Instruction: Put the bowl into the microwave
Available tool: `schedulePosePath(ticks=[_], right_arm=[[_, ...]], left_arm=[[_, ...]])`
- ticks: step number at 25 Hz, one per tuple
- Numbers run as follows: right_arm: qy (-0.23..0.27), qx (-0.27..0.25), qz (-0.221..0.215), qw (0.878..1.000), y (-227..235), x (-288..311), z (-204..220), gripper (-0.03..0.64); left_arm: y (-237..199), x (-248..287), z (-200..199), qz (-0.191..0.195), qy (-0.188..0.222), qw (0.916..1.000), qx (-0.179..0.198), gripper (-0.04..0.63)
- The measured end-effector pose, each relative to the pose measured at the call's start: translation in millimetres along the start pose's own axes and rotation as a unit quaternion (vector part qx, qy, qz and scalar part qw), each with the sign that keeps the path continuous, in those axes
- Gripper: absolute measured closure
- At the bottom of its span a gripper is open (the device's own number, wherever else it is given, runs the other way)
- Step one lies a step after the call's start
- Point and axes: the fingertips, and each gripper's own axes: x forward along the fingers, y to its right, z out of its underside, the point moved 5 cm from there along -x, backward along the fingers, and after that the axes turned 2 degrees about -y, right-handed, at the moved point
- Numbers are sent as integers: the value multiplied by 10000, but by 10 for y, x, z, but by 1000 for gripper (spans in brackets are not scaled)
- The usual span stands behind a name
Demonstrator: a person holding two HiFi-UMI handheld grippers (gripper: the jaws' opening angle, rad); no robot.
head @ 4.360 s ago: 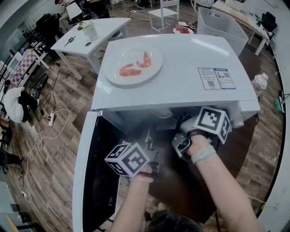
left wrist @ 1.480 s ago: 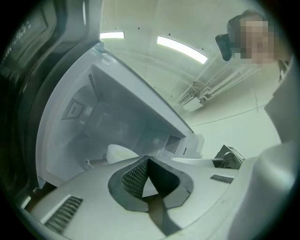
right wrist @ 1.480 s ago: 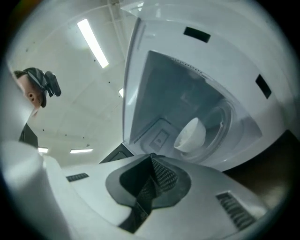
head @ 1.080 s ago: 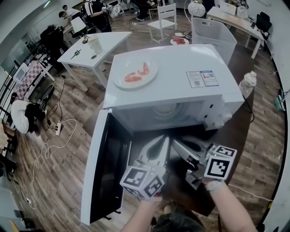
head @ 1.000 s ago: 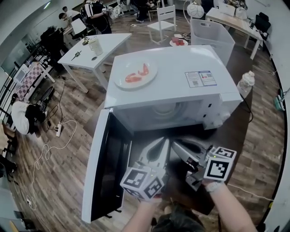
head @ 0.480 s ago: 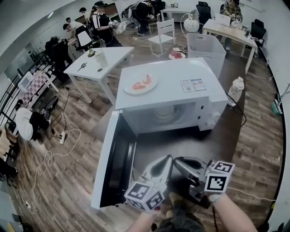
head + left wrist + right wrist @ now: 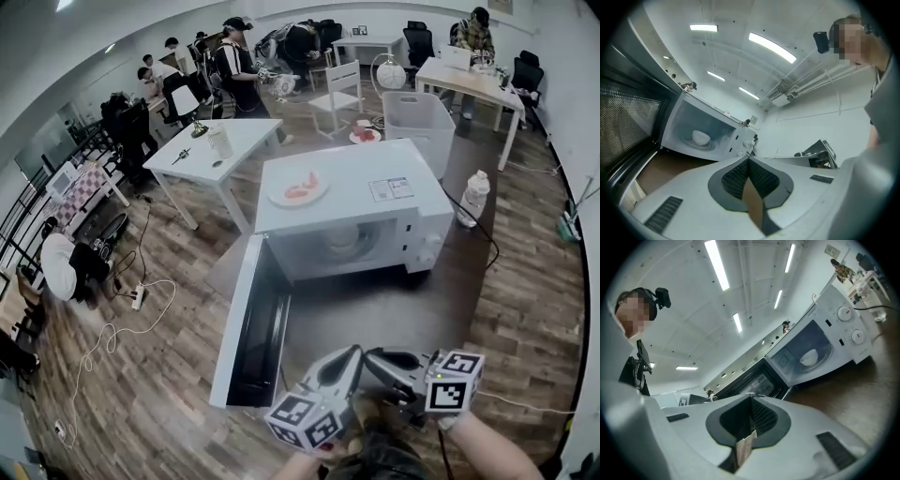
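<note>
A white bowl (image 7: 342, 239) stands on the turntable inside the white microwave (image 7: 375, 192), whose door (image 7: 246, 333) hangs wide open to the left. The bowl (image 7: 701, 137) shows small and far off in the left gripper view, and likewise the bowl (image 7: 809, 357) in the right gripper view. My left gripper (image 7: 352, 353) and right gripper (image 7: 372, 357) are held side by side close to my body, well back from the microwave's mouth. Both the left gripper (image 7: 748, 159) and the right gripper (image 7: 751, 398) are shut with nothing between the pads.
The microwave sits on a dark brown table (image 7: 375, 309). A plate of red food (image 7: 298, 190) rests on its top. Behind are a white table (image 7: 220, 150), a white bin (image 7: 417, 117), a chair (image 7: 342, 84) and several people. A jug (image 7: 473, 197) and cables (image 7: 122, 319) lie on the floor.
Both grippers have drawn back from the microwave's mouth toward my body, and the view has pulled away. The bowl has stayed inside; the door is still open.
</note>
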Motion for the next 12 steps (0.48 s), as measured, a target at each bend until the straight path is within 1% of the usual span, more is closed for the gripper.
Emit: schedulePosePath(ticks=[8, 12], right_arm=[[-78, -66, 244, 9997, -319, -152, 202, 615], [-88, -123, 351, 9993, -447, -218, 265, 615]], left_arm=[[248, -286, 106, 2, -72, 9997, 243, 597], [346, -390, 138, 23, -67, 9997, 231, 597]])
